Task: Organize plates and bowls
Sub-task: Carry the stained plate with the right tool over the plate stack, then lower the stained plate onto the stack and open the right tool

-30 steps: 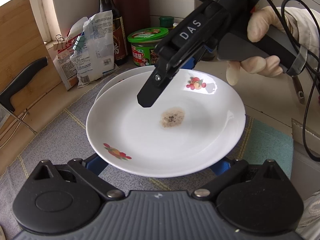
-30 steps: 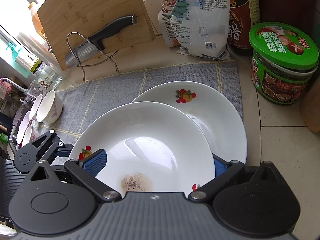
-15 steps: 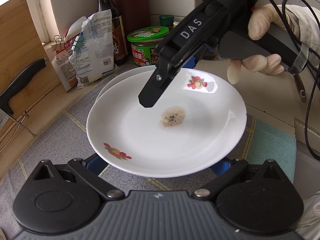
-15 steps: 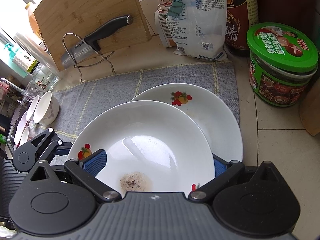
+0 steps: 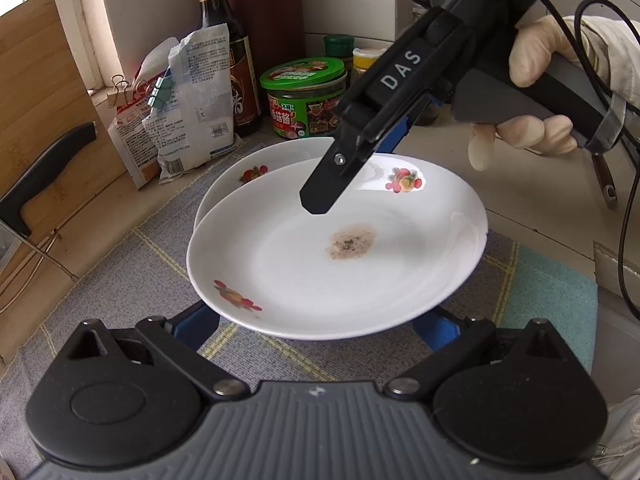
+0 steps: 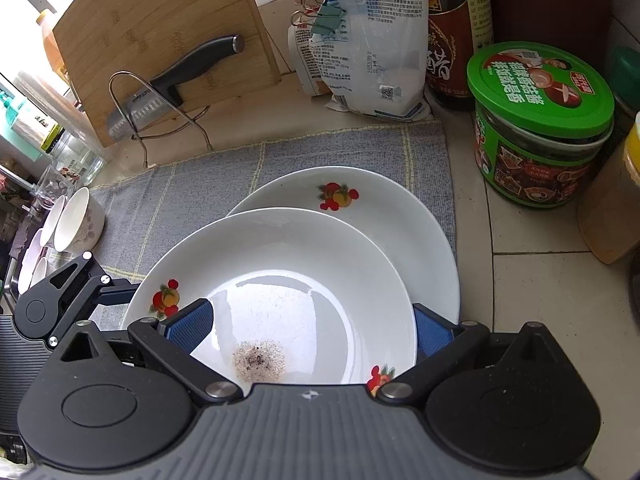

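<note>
The left claw stood spread wide, its two blue pads far apart and their tips hidden beneath the near rim of the stained plate. Whether that rim rested on the pads or hung just over them could not be told. The right claw was also spread wide. Its left pad lay over the plate's inner slope and its right pad stood just outside the plate's right edge, pinching nothing. From the left wrist it showed as a black finger poised above the far side of the plate, gripped by a gloved right hand.

The stained plate, white with small fruit prints on its rim and a brown speckled patch near its middle, sat directly ahead of both claws. It overlapped a second plate of the same pattern, which lay just beyond it and to the right of the right claw. Well off to that claw's left, past the left claw's body, a few white bowls lay tipped on their sides at the edge of the cloth.

Both plates were over a grey cloth with pale yellow lines, spread on a tiled counter. Ahead of the right claw and to its left, a bamboo board stood with a knife in a wire rack before it. Straight ahead were clipped bags and a dark sauce bottle. A green-lidded jar stood ahead to the right.
</note>
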The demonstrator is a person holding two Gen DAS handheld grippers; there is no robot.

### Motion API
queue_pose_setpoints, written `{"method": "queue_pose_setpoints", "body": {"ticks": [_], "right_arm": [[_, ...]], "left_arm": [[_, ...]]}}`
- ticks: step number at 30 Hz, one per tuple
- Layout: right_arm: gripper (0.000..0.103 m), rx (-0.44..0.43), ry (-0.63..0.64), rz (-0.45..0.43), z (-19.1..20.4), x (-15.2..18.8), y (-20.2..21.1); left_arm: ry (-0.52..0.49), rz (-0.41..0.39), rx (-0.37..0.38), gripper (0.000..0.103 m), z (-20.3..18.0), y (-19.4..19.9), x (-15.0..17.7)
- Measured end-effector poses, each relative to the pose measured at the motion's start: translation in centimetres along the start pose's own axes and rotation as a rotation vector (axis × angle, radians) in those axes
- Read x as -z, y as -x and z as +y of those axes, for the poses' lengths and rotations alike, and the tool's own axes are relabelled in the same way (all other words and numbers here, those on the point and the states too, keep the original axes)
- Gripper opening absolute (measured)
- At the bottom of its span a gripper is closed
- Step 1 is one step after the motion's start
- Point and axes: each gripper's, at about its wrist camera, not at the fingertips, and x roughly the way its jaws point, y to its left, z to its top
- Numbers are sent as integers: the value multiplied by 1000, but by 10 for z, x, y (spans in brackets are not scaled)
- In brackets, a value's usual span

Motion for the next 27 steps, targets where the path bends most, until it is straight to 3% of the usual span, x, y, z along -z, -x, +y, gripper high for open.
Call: {"method": "queue_pose_setpoints", "body": {"ticks": [27], "right_arm": [[103,43,-12,-3,4,8,14]], "left_arm": [[9,1,-19,101,-1,1,-1]]}}
